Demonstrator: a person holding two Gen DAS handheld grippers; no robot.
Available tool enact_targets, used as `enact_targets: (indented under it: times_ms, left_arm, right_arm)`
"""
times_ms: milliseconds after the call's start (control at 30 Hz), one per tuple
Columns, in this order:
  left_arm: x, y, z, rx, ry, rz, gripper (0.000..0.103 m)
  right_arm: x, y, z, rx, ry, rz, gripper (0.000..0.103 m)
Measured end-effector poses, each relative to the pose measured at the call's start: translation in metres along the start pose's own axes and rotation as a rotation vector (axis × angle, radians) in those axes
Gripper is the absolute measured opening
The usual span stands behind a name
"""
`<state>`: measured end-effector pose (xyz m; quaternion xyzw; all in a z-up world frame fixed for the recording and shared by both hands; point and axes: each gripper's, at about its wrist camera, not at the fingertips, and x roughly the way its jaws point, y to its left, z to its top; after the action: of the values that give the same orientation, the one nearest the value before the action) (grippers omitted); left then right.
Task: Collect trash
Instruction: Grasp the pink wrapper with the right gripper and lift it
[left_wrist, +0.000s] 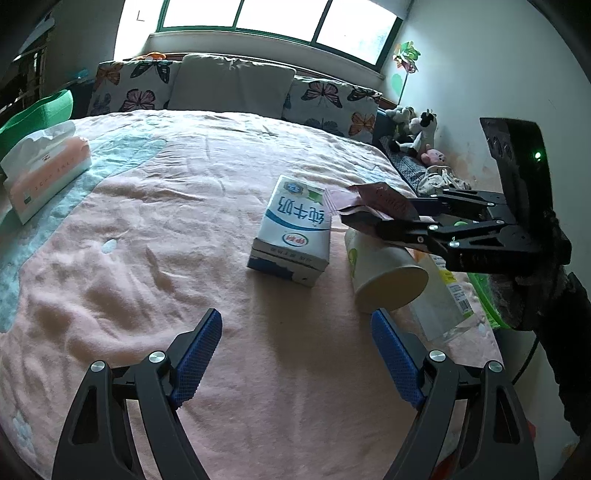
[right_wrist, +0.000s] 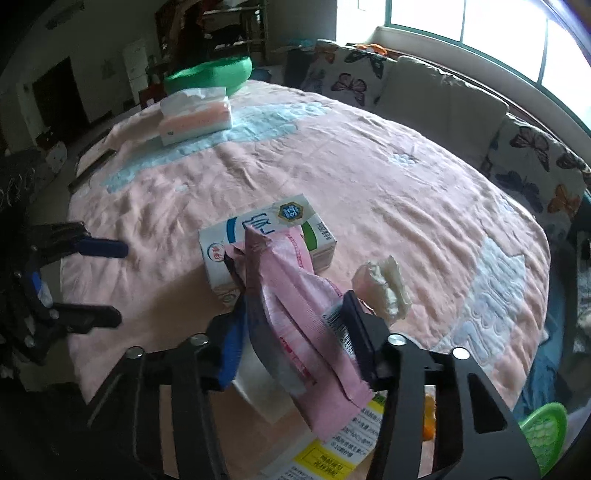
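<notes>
Here, everything is placed relative to the milk carton, from largest to smallest.

Bed: a pink quilt (left_wrist: 155, 229) is spread across the bed, and the trash is gathered on its near right part.

Milk carton: the milk carton (left_wrist: 291, 236) is laid flat near the middle of the quilt, its long axis running away from the left camera; it is the landmark.

Paper cup: a paper cup (left_wrist: 384, 273) is tipped on its side just right of the carton, its base turned toward the left camera.

Plastic bottle: a clear plastic bottle (left_wrist: 448, 295) with a yellow label is seen lying right of the cup, farther from the carton.

Crumpled tissue: a crumpled tissue (right_wrist: 384, 288) is seen in the right wrist view on the quilt, near the carton.

Pink wrapper: the pink wrapper (right_wrist: 295, 306) is held above the carton's right edge, its long axis running along the fingers.

Right gripper: the right gripper (right_wrist: 295, 325) is narrowed onto the wrapper, which is pinched between its pads.

Left gripper: the left gripper (left_wrist: 295, 354) is spread wide and empty, on the near side of the carton.

Key relation: the carton lies straight ahead of the left gripper and lengthwise to it, so the free left hand is judged better placed for it.
</notes>
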<state>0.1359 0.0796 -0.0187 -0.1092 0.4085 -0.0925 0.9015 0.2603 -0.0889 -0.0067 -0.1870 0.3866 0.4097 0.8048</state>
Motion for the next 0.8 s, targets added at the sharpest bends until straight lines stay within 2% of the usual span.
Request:
enact_targets:
  times_ms: [67,133,233,400,467,500,533,633,800]
  left_arm:
    - [0.001,-0.003,0.001,0.008,0.0,-0.002,0.08]
    - [0.002,-0.006,0.002,0.012,0.0,-0.006,0.08]
    - [0.004,-0.011,0.004,0.026,-0.004,-0.012,0.08]
    - [0.006,-0.017,0.005,0.035,-0.004,-0.023,0.08]
    - [0.006,-0.018,0.005,0.036,-0.003,-0.025,0.08]
    - [0.006,-0.018,0.005,0.035,-0.003,-0.025,0.08]
    - [0.006,-0.017,0.005,0.034,-0.002,-0.025,0.08]
    - [0.007,-0.014,0.004,0.028,0.001,-0.024,0.08]
    - [0.01,-0.01,0.004,0.02,0.004,-0.025,0.08]
  right_arm:
    - [-0.004,0.001,-0.001,0.009,-0.01,-0.006,0.042]
    - [-0.009,0.002,-0.002,0.022,-0.025,-0.005,0.031]
    - [-0.016,0.003,-0.004,0.042,-0.049,-0.005,0.024]
    - [-0.019,0.006,-0.005,0.045,-0.048,0.002,0.025]
    - [-0.018,0.006,-0.005,0.039,-0.046,0.011,0.04]
    - [-0.018,0.006,-0.004,0.035,-0.055,0.004,0.056]
    - [-0.019,0.007,-0.003,0.027,-0.065,-0.003,0.066]
    - [-0.015,0.007,0.001,0.01,-0.056,0.01,0.073]
    - [0.006,0.005,0.008,-0.043,0.012,0.031,0.085]
